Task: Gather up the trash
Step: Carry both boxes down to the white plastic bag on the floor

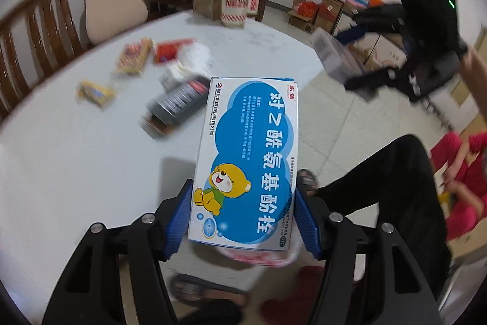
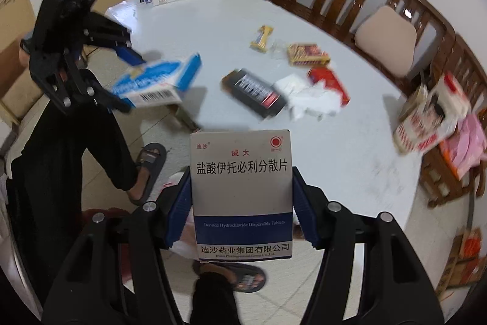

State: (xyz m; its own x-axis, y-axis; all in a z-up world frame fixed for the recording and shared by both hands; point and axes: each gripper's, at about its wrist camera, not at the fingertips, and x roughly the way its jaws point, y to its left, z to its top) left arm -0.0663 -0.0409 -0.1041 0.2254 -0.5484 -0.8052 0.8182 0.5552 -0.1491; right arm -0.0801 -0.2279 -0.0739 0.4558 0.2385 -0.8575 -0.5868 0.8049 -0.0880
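A blue-and-white cardboard medicine box with a cartoon bear (image 1: pixel 243 163) sits clamped between the left gripper (image 1: pixel 243 221)'s blue pads, while the right gripper (image 2: pixel 242 212) grips a grey-and-navy cardboard tablet box (image 2: pixel 242 191), both held off the edge of the white round table (image 2: pixel 350 160) ahead.

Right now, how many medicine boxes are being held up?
2. The blue box is clamped in the left hand-held gripper; the grey box is clamped in the right hand-held gripper.
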